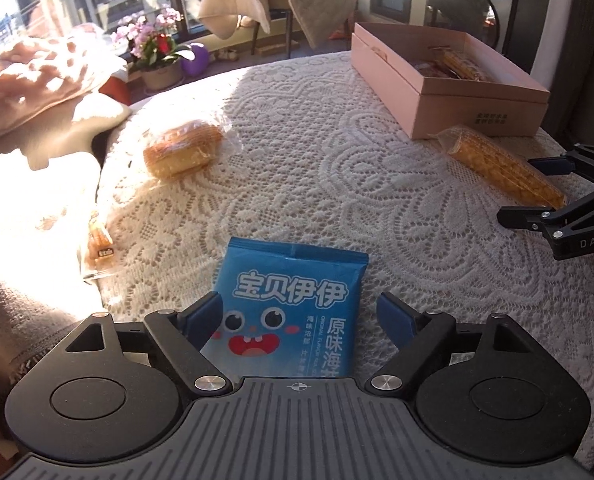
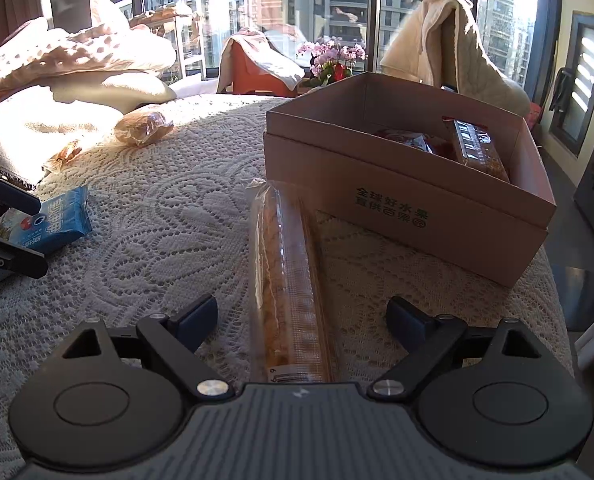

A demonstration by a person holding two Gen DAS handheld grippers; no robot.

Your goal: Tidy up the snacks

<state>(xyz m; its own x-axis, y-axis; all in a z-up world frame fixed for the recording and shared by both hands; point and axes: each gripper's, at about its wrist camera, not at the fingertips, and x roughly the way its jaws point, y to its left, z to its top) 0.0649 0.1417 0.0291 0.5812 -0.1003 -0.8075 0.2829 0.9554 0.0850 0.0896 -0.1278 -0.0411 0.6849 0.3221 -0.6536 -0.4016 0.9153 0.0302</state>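
Note:
A blue snack packet point(image 1: 287, 304) lies on the lace cloth between the wide-open fingers of my left gripper point(image 1: 299, 312); it also shows in the right wrist view point(image 2: 51, 222). A long clear-wrapped biscuit pack point(image 2: 287, 292) lies between the open fingers of my right gripper point(image 2: 301, 316); it also shows in the left wrist view point(image 1: 501, 168). Neither pack is clamped. The pink box point(image 2: 409, 208) stands open just beyond the long pack, with several snacks inside. A wrapped bread point(image 1: 183, 152) lies far left.
A small wrapped snack point(image 1: 99, 242) lies at the cloth's left edge by pillows point(image 2: 77, 92). The pink box point(image 1: 449, 92) sits at the far right corner. The table edge drops off right of the box. Flowers point(image 2: 333, 60) and draped chairs stand by the window.

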